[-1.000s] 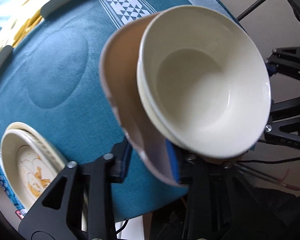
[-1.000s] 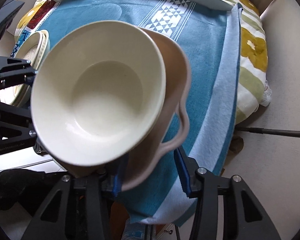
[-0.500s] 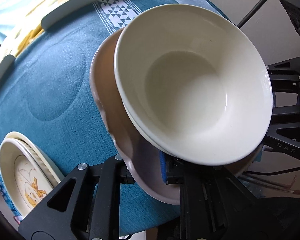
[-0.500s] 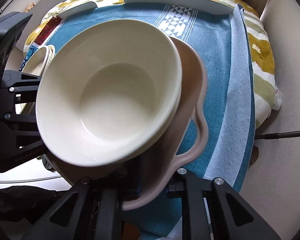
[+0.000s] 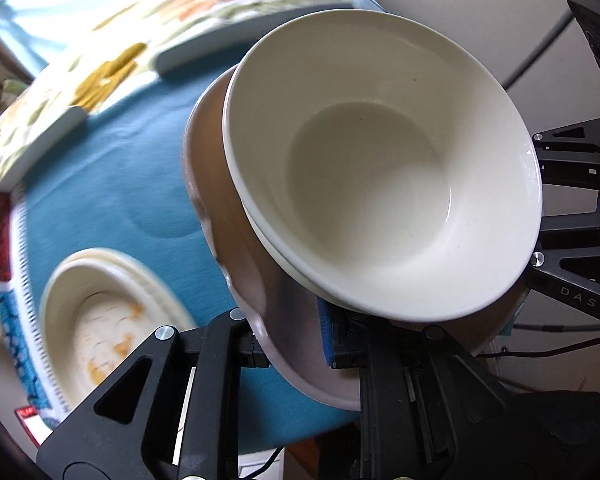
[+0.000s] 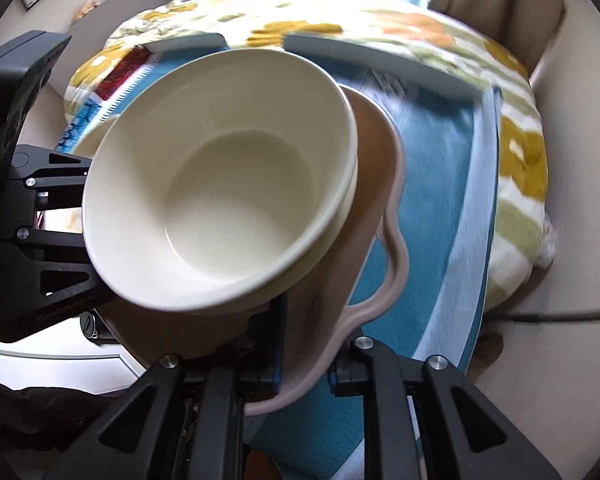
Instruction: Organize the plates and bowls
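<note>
Two grippers share one load: left gripper (image 5: pixel 288 344) and right gripper (image 6: pixel 304 372) each have jaws clamped narrow on opposite rims of one pinkish-brown wavy-edged dish (image 5: pixel 220 184). Inside it sit two nested cream bowls (image 5: pixel 380 160), tilted, clear of the surface. On the blue cloth (image 5: pixel 112 168) to the left: one stack of cream plates (image 5: pixel 100 312), at least two, top one with yellow print

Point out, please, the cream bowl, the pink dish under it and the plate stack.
cream bowl (image 5: pixel 372 216), left wrist view, inner floor.
pink dish (image 6: pixel 396 216), right wrist view, wavy rim.
plate stack (image 5: pixel 100 320), left wrist view, top plate's centre.
</note>
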{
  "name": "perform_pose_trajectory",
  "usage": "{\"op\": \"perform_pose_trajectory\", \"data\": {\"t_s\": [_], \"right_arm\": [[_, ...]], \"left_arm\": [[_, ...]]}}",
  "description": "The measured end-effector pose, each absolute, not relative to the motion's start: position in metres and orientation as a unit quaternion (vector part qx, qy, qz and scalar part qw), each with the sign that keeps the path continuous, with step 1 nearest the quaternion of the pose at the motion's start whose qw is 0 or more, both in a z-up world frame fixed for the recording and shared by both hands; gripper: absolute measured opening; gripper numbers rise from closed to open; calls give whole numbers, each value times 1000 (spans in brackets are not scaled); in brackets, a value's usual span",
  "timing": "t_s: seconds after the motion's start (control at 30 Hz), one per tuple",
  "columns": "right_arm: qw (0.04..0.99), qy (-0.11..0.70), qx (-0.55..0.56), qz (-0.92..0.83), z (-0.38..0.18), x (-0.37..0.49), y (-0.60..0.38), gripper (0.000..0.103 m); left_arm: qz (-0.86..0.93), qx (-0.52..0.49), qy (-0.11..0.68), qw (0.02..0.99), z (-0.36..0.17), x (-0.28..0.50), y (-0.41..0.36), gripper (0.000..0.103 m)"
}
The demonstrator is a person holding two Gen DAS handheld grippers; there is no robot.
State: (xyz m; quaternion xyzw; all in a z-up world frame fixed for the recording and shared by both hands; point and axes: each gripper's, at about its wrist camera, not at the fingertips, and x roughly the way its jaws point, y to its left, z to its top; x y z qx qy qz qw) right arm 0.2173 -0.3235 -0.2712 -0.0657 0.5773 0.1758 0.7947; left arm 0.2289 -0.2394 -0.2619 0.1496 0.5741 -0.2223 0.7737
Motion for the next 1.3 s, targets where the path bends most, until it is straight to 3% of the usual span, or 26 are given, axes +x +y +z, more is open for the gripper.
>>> {"op": "perform_pose_trajectory", "data": {"t_s": [0.2,0.43,0.8,1.3], "right_arm": [[804,552,-94,198,-230,226,-272,15],[809,545,-94,201,-216,226,-199,15],[794,579,-55,177,-258,223,-111,15],[788,599,-40,135,-293,215,-94,15]], "left_arm": [[-198,132,560,793,-212,227,-191,14],[-189,129,557,798,-191,219,-116,14],[-214,147,584,769,-238,226,-22,14],[-249,141,593,752,-283,224,-4,14]]}}
